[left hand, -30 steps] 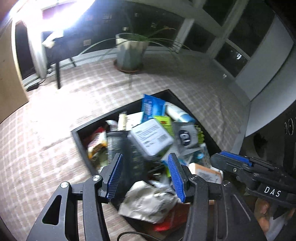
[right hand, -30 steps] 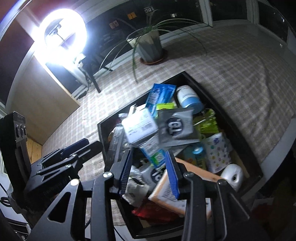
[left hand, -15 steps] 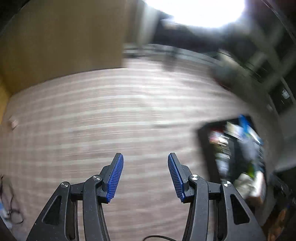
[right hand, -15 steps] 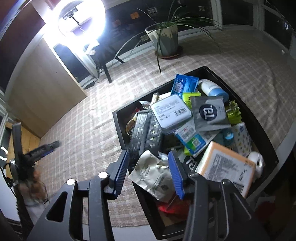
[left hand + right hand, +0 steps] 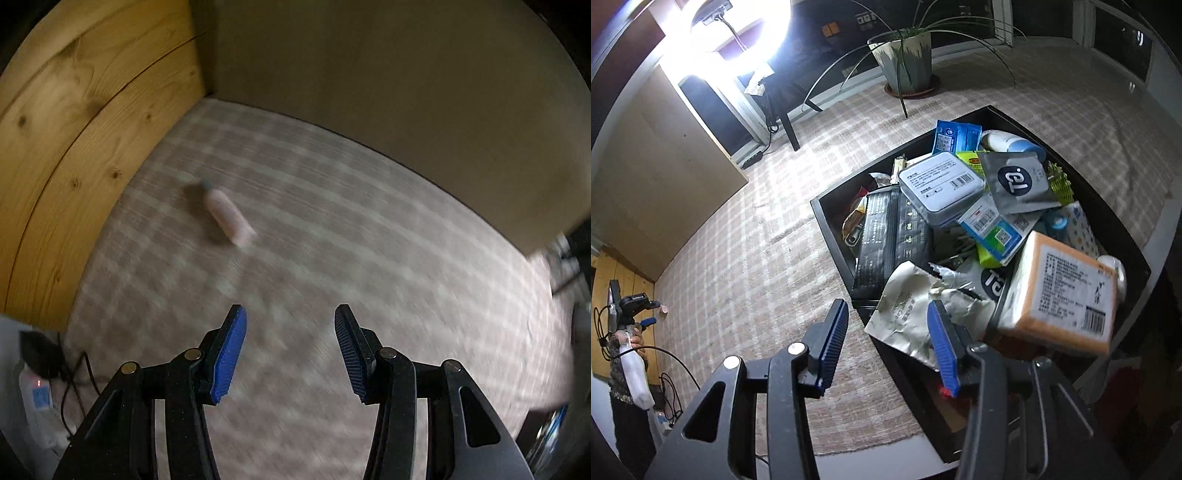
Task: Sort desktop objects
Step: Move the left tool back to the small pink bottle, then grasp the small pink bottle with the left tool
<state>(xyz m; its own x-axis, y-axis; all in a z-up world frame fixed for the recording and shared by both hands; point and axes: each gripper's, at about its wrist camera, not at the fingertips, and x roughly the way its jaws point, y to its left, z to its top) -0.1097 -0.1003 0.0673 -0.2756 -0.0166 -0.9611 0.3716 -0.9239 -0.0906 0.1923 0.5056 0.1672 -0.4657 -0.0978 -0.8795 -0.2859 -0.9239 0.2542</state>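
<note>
Hovering over the checked cloth on the counter [image 5: 369,221], the left tool [image 5: 290,350] stands with its blue pads apart and nothing between them. One pink tube [image 5: 229,214] lies ahead of it and a little to its left, well apart from the pads, near the wooden panel [image 5: 74,129]. The tube's long axis runs slantwise, its dark cap at the far end and its flat end toward the tool. This view is blurred, so finer detail is lost.

The right tool [image 5: 886,343] is likewise open and empty, poised over the near corner of one black bin [image 5: 834,236], with one crumpled pale pouch [image 5: 905,299] just beyond its pads. Heaped in the bin are many packets; I count one orange-edged box [image 5: 1060,295], one white tin [image 5: 942,184] and two grey sachets [image 5: 1019,181], the rest overlapping too much to number. Farthest off stands one potted plant [image 5: 905,59].

By my judgement the left tool is far nearer the tube, the right nearer the bin.
</note>
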